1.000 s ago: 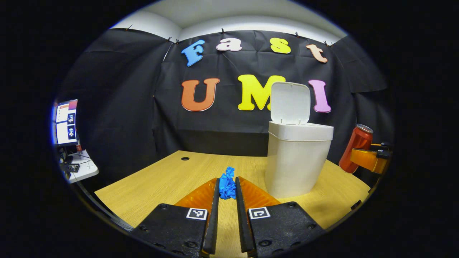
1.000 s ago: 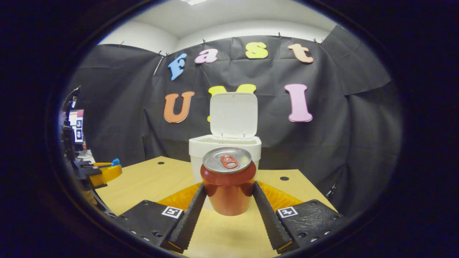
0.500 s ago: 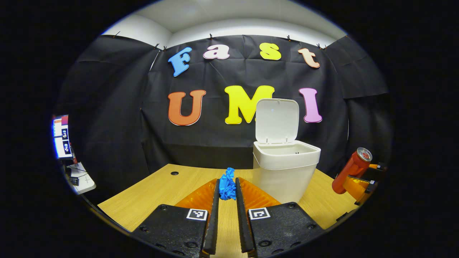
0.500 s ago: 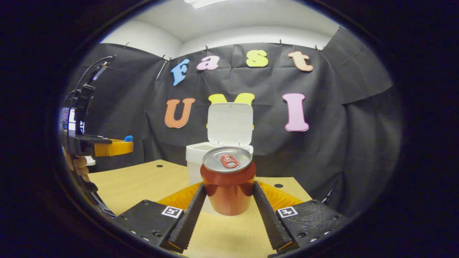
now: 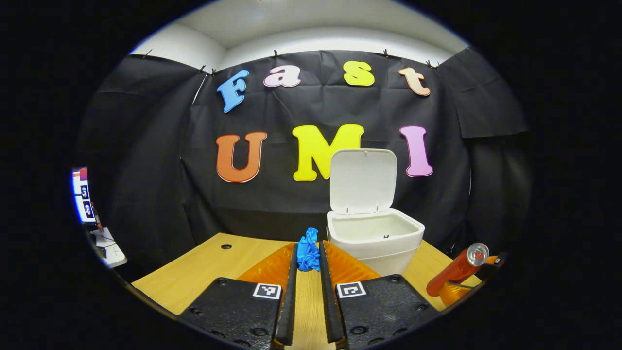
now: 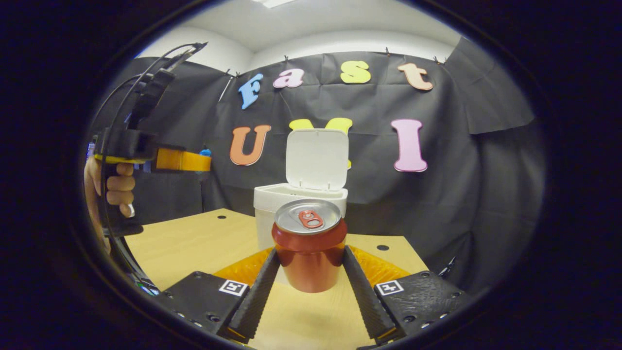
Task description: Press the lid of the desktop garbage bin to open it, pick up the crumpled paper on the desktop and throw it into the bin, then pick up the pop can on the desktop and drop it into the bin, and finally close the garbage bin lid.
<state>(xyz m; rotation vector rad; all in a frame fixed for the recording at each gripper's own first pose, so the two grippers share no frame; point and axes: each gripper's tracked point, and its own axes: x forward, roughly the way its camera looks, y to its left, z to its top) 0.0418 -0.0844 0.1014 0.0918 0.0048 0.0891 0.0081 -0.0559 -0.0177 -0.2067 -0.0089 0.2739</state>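
Note:
The white desktop bin [image 5: 371, 240] stands on the wooden table with its lid [image 5: 362, 181] upright and its inside showing. My left gripper [image 5: 307, 253] is shut on the blue crumpled paper [image 5: 307, 249], held above the table to the left of the bin's rim. In the right gripper view that left gripper [image 6: 204, 160] hangs high at the left, a hand [image 6: 114, 184] on its handle. My right gripper [image 6: 311, 265] is shut on the red pop can [image 6: 309, 245], upright in front of the bin [image 6: 299, 204]. The can [image 5: 457, 270] also appears low right in the left gripper view.
The wooden table [image 5: 204, 274] has small round cable holes [image 5: 225, 246]. A side desk with a monitor [image 5: 82, 201] and a keyboard stands beyond the table's left edge. Black cloth closes off the back and sides.
My left gripper has risen with the paper, so the bin now sits lower and its inside shows. The right gripper still holds the can, barely moved.

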